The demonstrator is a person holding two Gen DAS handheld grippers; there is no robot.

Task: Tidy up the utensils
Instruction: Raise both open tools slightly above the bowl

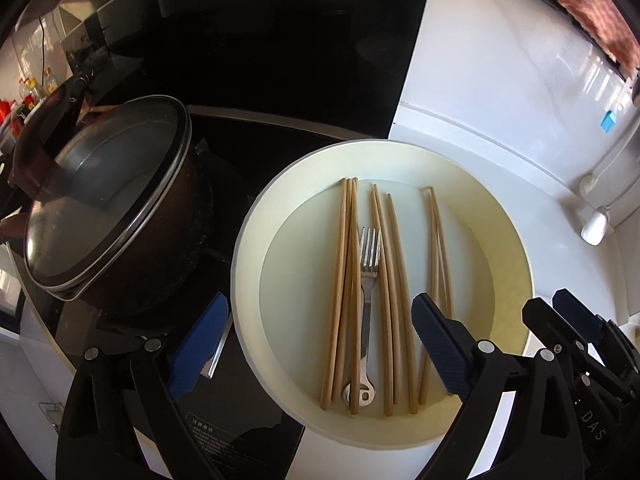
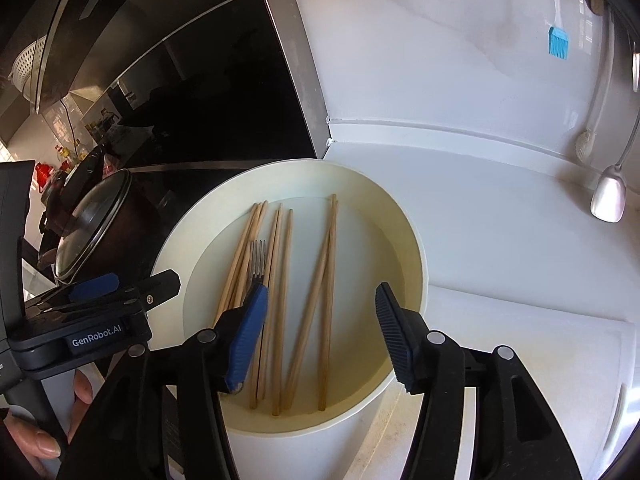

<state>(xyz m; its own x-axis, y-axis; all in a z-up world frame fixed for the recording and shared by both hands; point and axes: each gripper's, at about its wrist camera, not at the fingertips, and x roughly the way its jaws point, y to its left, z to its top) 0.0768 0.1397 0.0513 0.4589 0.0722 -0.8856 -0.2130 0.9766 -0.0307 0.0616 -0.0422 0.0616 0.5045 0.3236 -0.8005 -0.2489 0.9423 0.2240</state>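
A cream round bowl (image 1: 512, 240) (image 2: 404, 232) sits on the white counter. Several wooden chopsticks (image 1: 396, 280) (image 2: 326, 264) and one metal fork (image 1: 369, 256) (image 2: 258, 258) lie in its bottom. My left gripper (image 1: 320, 344) is open and empty above the bowl's near rim, one finger outside the rim on the left. My right gripper (image 2: 320, 336) is open and empty over the bowl's near side, its left finger (image 2: 248, 332) covering the fork's handle. The right gripper's body shows at the right edge of the left wrist view (image 1: 576, 332).
A dark pot with a glass lid (image 1: 108, 200) (image 2: 88, 224) stands on the black cooktop (image 1: 280, 60) left of the bowl. A white spoon (image 2: 610, 196) and a blue silicone brush (image 2: 558, 40) hang at the right wall. A reddish cloth (image 1: 592, 4) hangs at top right.
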